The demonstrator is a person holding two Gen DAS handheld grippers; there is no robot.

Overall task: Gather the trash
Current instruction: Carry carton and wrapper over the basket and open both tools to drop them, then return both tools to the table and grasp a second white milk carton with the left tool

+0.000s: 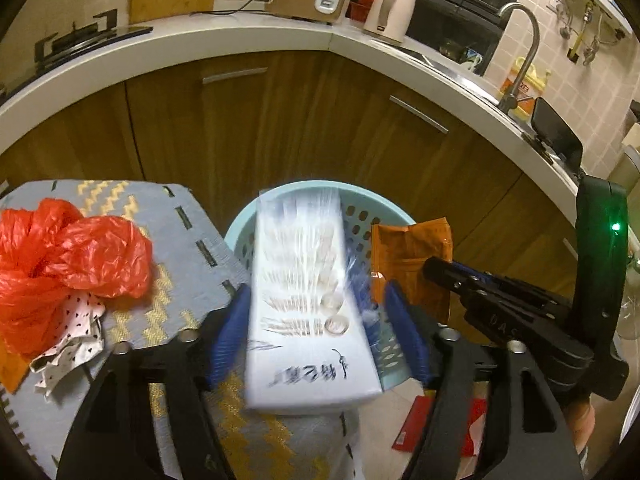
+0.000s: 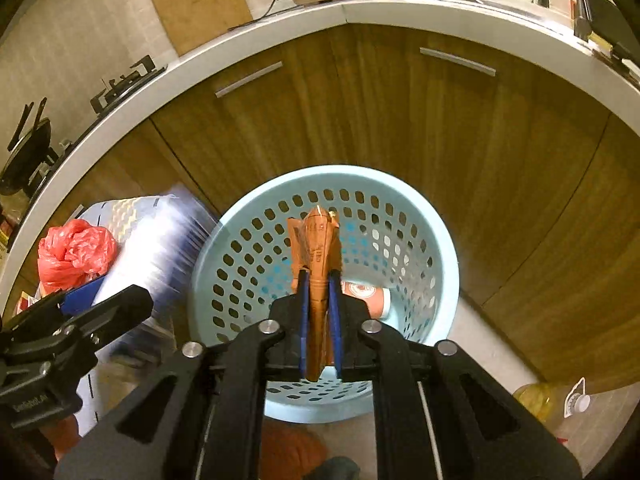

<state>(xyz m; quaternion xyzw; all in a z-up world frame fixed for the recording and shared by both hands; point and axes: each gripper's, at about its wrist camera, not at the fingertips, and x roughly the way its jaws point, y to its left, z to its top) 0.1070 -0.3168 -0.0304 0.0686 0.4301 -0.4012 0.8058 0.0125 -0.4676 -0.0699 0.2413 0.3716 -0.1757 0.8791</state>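
Tongs on both sides carry trash above the pale blue perforated basket (image 2: 420, 240) on the floor by the wooden cabinets. Left tongs (image 1: 316, 332) stand fairly wide, their blue pads against the sides of a white rectangular box (image 1: 304, 300), motion-blurred and lying long across the basket rim; whether the grip is firm cannot be told. Risk: the box spans much of the opening, so it may bridge the rim or tip outward onto the floor rather than drop in. Right tongs (image 2: 319, 292) are nearly closed on a folded orange-brown wrapper (image 2: 316, 248) held over the basket's middle, where a paper cup (image 2: 366, 296) lies. Risk: the light wrapper may cling to a pad or drift. A red plastic bag (image 1: 68, 252) and spotted crumpled paper (image 1: 72, 336) remain on the cloth-covered desk (image 1: 192, 240) beside the basket, uncollected.
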